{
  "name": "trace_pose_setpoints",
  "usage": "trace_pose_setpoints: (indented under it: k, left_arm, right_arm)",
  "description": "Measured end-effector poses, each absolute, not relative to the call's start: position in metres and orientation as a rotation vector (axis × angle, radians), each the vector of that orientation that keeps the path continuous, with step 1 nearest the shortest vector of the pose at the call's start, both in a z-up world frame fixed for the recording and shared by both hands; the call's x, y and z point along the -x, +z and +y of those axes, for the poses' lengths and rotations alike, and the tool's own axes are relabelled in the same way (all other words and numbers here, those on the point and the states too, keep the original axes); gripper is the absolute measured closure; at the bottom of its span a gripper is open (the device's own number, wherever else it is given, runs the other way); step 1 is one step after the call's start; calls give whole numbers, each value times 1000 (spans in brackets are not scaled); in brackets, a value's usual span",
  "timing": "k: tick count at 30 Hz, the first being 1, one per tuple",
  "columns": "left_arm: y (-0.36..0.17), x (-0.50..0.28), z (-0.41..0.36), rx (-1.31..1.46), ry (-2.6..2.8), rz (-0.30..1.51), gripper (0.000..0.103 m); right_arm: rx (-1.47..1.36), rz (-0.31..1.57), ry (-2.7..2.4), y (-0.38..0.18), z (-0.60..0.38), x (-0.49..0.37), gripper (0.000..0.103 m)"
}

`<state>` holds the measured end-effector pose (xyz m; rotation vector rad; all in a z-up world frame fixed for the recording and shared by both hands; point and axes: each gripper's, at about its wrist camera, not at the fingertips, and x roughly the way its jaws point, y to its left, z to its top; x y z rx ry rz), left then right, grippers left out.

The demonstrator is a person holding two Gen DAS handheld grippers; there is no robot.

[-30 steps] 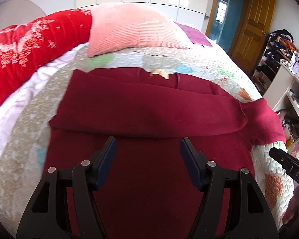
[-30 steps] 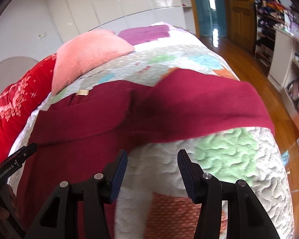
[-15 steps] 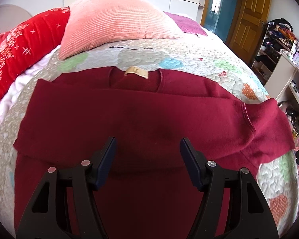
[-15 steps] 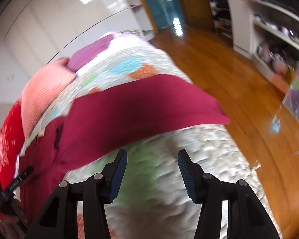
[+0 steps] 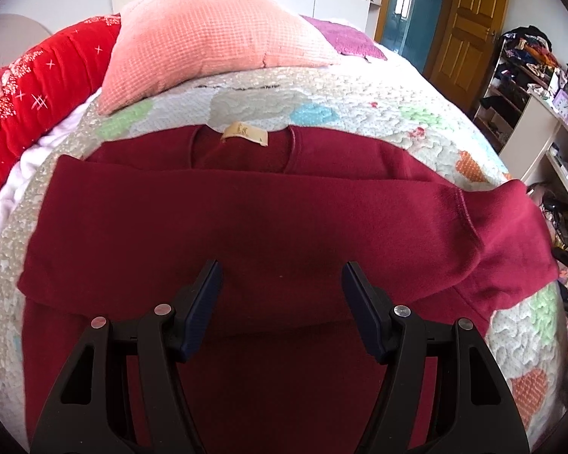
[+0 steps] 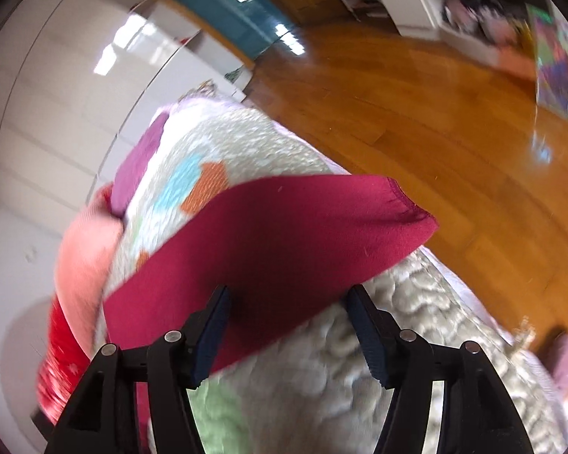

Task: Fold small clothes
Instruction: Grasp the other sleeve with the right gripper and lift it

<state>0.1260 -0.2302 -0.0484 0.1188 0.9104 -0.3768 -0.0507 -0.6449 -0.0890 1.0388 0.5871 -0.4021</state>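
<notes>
A dark red sweater [image 5: 276, 227] lies flat on the quilted bed, neck label [image 5: 245, 133] at the far side. One sleeve is folded across its chest. The other sleeve [image 5: 511, 242] stretches out to the right edge of the bed. My left gripper [image 5: 282, 283] hovers open over the sweater's middle, nothing between its fingers. In the right wrist view the outstretched sleeve [image 6: 284, 242] ends in a cuff [image 6: 405, 208] hanging over the bed edge. My right gripper [image 6: 287, 310] is just above that sleeve, its jaws opening and gripping nothing.
A pink pillow [image 5: 216, 34] and a red blanket [image 5: 30, 90] lie at the head of the bed. The patchwork quilt [image 5: 359, 113] covers the bed. Wooden floor [image 6: 416, 121] lies right of the bed. Cluttered white shelves [image 5: 541, 125] stand by the wooden door [image 5: 469, 26].
The left view closed in over the sweater, then held still. The right gripper swung right, rolled, and came down over the outstretched sleeve; its jaws widened.
</notes>
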Motion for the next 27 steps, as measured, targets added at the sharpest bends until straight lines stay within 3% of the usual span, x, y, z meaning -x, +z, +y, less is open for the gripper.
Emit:
trace_pose_setpoints:
  k: [4, 7, 14, 18, 21, 23, 27]
  left_arm:
    - [-35, -125, -211, -86, -394, 911, 37]
    - [-22, -129, -186, -17, -385, 912, 37]
    - [8, -140, -119, 93, -327, 865, 37]
    - [8, -146, -83, 159, -264, 857, 37]
    - [-2, -144, -71, 175, -253, 890, 37]
    - [-6, -141, -69, 159, -260, 889, 37]
    - [-13, -143, -78, 144, -281, 899, 37]
  right_arm:
    - [-1082, 501, -394, -85, -655, 53, 82]
    - [-927, 446, -380, -44, -638, 53, 87]
    - [-481, 359, -60, 72, -488, 9, 88]
    - [-268, 457, 169, 68, -367, -37, 86]
    - [-198, 703, 313, 14, -300, -82, 47]
    - [-221, 824, 363, -16, -281, -87, 47]
    - [-237, 754, 267, -10, -309, -51, 47]
